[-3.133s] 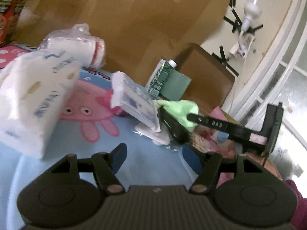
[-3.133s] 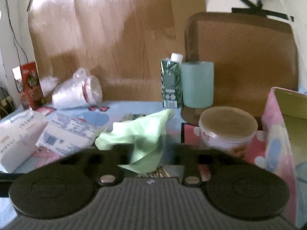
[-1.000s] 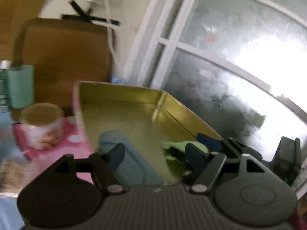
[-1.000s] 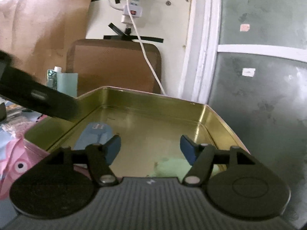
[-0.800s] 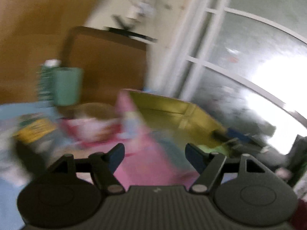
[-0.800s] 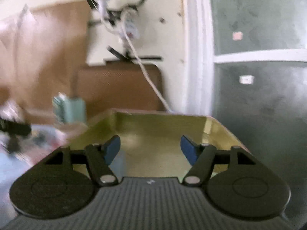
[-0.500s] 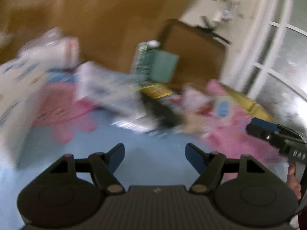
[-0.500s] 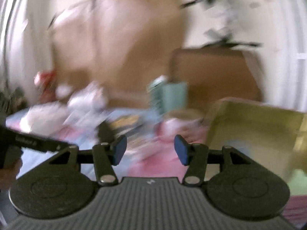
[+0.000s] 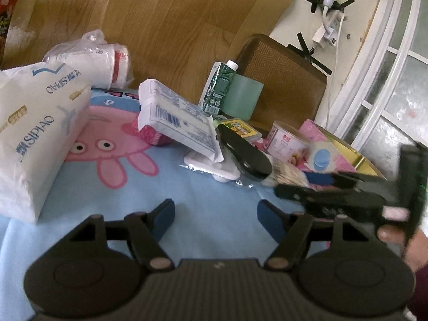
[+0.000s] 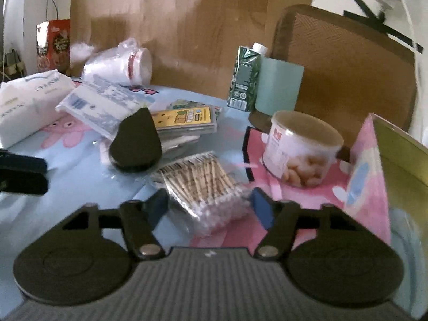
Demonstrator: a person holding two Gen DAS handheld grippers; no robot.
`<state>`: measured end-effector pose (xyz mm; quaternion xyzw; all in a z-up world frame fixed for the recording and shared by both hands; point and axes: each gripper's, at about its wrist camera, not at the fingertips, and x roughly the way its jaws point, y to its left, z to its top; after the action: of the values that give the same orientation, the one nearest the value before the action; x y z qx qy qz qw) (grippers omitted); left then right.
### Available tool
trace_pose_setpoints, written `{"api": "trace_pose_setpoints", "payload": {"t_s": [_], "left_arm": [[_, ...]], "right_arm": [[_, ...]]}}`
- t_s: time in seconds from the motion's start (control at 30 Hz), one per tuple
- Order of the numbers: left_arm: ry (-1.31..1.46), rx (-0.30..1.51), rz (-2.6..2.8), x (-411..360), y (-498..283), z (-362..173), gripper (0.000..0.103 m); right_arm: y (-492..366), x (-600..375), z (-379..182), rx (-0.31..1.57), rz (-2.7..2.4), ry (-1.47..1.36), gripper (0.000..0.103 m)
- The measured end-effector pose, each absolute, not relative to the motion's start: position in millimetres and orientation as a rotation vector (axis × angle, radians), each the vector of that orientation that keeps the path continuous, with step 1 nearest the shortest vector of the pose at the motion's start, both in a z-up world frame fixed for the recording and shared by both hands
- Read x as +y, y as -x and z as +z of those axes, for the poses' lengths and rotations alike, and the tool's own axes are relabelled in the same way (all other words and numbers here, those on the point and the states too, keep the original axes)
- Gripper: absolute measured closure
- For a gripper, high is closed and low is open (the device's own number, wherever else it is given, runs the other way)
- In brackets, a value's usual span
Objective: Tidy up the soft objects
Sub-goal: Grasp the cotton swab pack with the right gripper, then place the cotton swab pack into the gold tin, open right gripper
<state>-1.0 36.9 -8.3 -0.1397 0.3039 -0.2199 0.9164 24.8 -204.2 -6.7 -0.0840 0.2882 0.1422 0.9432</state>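
The left tongs (image 9: 215, 218) stood released, with nothing between the blue pads, poised over a bare stretch of the blue cartoon-pig cloth (image 9: 214, 195) covering the bench.

The right tongs (image 10: 210, 204) were likewise released; their jaws had just been opening. The clear pack of cotton swabs (image 10: 206, 184) lay between the two blue pads, its near end level with them, but whether either pad touched the wrapper could not be told from the right wrist view. The pack lay partly on the blue cloth and partly on a pink mat (image 10: 267, 144).

Soft goods remaining on the bench:
- a large white tissue pack (image 9: 32, 136) at the left edge;
- a smaller blue-printed tissue pack (image 9: 176, 123), tilted and propped on other items;
- a bagged stack of paper cups (image 9: 91, 61) lying on its side at the back.

Other items: a black teardrop-shaped case (image 10: 135, 141) just beside the swabs, a yellow-labelled flat box (image 10: 184, 120) behind it, a green drink carton (image 10: 244, 77) upright against a pale green roll (image 10: 278, 88), and a lidded snack tub (image 10: 301, 149) on the pink mat. A pink tin with a gold interior (image 10: 396, 155) stood at the right edge. In the left wrist view the right tongs appeared blurred at the right, with a hand (image 9: 412, 246) behind them.
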Motion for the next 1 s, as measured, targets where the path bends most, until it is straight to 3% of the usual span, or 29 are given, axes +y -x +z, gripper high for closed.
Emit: {"api": "trace_pose_setpoints", "payload": {"t_s": [0.17,0.33,0.47,0.57,0.6,0.63,1.0], "left_arm": [[0.262,0.627,-0.46,34.4,-1.0,-7.4,0.028],[0.28,0.643,-0.478,36.3,-2.4,-4.5,0.021],[0.428,0.718,-0.657,35.0,-0.7,1.2,0.02],[0.364,0.746,-0.706,11.6,5.3,4.9,0.024],[0.34,0.765,-0.714,2.4,5.1,3.7,0.033],[0.323,0.797,-0.733,-7.9,4.3,0.3,0.039],[0.176,0.689,-0.961,-127.1,-11.3,64.4,0.042]], "right_arm": [[40.3,-202.0,-6.4,0.571,0.331,0.14,0.036],[92.3,-190.2,-16.1,0.53,0.366,0.164,0.024],[96.3,-190.9,-19.6,0.5,0.367,0.187,0.02],[89.5,-199.3,-21.2,0.521,0.389,0.126,0.029],[88.8,-200.9,-21.0,0.523,0.397,0.102,0.039],[88.4,-203.0,-20.4,0.521,0.406,0.088,0.042],[119.0,-265.5,19.6,0.273,0.19,0.044,0.045]]}}
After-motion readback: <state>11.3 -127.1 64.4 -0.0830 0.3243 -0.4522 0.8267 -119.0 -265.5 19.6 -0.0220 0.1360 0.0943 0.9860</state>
